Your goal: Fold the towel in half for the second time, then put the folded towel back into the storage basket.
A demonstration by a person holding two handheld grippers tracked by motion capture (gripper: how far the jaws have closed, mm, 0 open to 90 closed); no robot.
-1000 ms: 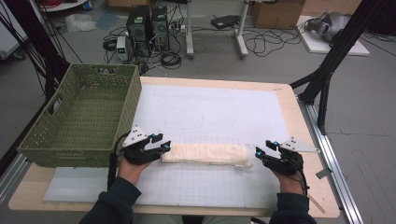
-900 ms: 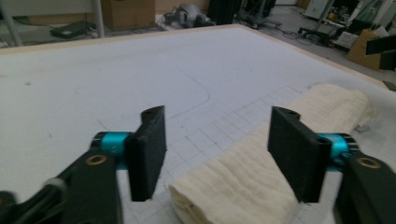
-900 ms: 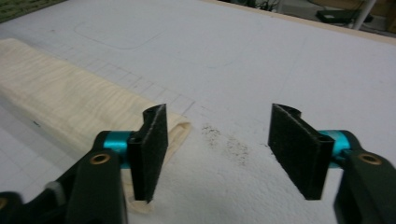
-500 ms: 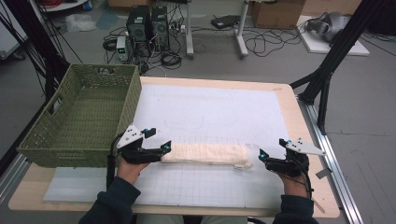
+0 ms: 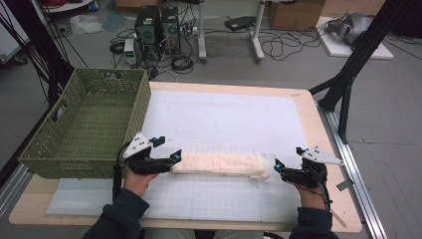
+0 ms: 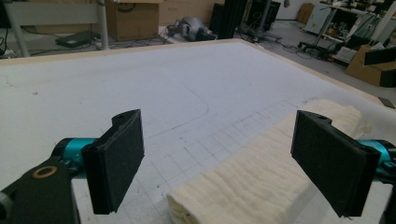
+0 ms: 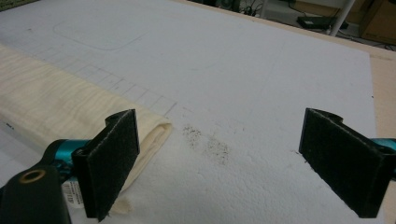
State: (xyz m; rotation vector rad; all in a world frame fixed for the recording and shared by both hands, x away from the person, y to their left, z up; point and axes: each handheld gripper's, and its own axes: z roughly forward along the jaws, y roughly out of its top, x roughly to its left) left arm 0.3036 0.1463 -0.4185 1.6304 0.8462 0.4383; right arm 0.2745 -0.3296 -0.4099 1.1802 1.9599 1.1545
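A cream towel (image 5: pixel 219 164), folded into a long strip, lies flat on the white mat (image 5: pixel 229 119) near the table's front. My left gripper (image 5: pixel 171 159) sits at the towel's left end, open, its jaws having just been opening. In the left gripper view the towel (image 6: pixel 261 186) lies low between the wide jaws of the left gripper (image 6: pixel 224 158), and neither pad touches it. My right gripper (image 5: pixel 281 167) sits at the towel's right end, open, its jaws also having just been opening. In the right gripper view the towel's (image 7: pixel 56 102) folded end lies by the left jaw of the right gripper (image 7: pixel 229 163), with bare mat between the jaws.
A green woven basket (image 5: pixel 84 124) stands at the table's left, just behind my left hand. The wooden table edge (image 5: pixel 323 149) runs along the right. Computers, cables and black frame legs stand on the floor beyond the table.
Both grippers' jaws have spread wider at the towel's two ends. Both hands stay where they were, and the towel lies still.
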